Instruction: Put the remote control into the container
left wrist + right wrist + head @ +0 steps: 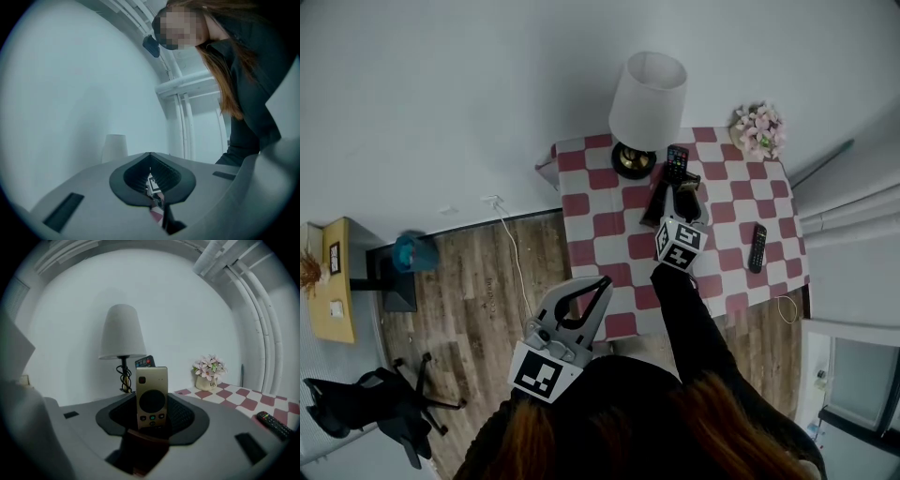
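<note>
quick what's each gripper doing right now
left gripper: closed, nothing in it
right gripper: holding the gold remote upright

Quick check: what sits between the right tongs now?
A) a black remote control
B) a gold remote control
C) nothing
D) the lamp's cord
B: the right gripper view shows the gold remote control upright between the right tongs, with the brown container below it.

Possibly faint lettering on the flower pot, illegible at this size; no other legible text anywhere.
</note>
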Demonstrator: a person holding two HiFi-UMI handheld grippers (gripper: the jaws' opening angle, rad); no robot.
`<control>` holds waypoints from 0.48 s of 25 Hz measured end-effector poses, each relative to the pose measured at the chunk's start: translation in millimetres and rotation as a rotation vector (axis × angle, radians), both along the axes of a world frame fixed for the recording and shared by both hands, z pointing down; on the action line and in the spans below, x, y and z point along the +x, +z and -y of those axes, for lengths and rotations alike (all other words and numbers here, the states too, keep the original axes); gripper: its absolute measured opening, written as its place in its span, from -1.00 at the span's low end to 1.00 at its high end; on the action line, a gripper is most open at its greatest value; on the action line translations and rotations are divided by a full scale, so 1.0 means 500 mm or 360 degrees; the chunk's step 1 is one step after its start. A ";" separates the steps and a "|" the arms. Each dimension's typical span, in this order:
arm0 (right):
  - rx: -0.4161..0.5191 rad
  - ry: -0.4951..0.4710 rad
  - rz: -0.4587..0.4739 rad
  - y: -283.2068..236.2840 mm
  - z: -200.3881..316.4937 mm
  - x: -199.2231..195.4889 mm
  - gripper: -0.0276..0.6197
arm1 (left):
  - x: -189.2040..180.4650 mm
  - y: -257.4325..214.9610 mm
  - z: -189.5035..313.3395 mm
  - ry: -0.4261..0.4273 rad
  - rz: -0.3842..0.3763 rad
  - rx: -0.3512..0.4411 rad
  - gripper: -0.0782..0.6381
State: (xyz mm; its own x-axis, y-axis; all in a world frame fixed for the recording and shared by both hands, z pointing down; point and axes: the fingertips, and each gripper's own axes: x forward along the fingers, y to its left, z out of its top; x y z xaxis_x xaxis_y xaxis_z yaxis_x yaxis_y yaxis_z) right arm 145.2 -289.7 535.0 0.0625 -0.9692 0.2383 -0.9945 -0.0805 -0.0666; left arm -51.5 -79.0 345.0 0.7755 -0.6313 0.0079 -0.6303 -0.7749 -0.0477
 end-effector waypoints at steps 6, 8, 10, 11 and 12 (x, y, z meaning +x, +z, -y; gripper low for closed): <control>-0.0048 -0.0127 -0.0034 0.007 0.002 -0.018 -0.27 | 0.006 -0.002 -0.002 0.0008 -0.0008 -0.0004 -0.76; 0.0013 -0.0171 -0.0059 -0.014 -0.001 -0.018 -0.27 | 0.009 -0.004 -0.002 0.0014 -0.0010 0.0005 -0.76; 0.0084 -0.0205 -0.0113 -0.045 -0.005 -0.016 -0.27 | 0.009 -0.003 -0.001 0.0015 -0.0011 0.0000 -0.76; 0.0116 -0.0222 -0.0137 -0.061 -0.009 -0.016 -0.27 | 0.008 -0.002 -0.001 0.0011 -0.0009 -0.0006 -0.76; 0.0146 -0.0239 -0.0152 -0.077 -0.014 -0.015 -0.27 | 0.005 -0.001 0.000 0.0005 -0.0005 -0.0006 -0.76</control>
State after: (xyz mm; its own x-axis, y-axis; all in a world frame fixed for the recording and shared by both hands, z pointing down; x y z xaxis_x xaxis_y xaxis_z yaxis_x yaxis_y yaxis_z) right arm 137.5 -282.8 496.6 -0.0661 -0.9867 0.1482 -0.9971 0.0711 0.0287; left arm -49.0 -79.1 344.4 0.7775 -0.6288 0.0079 -0.6280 -0.7770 -0.0425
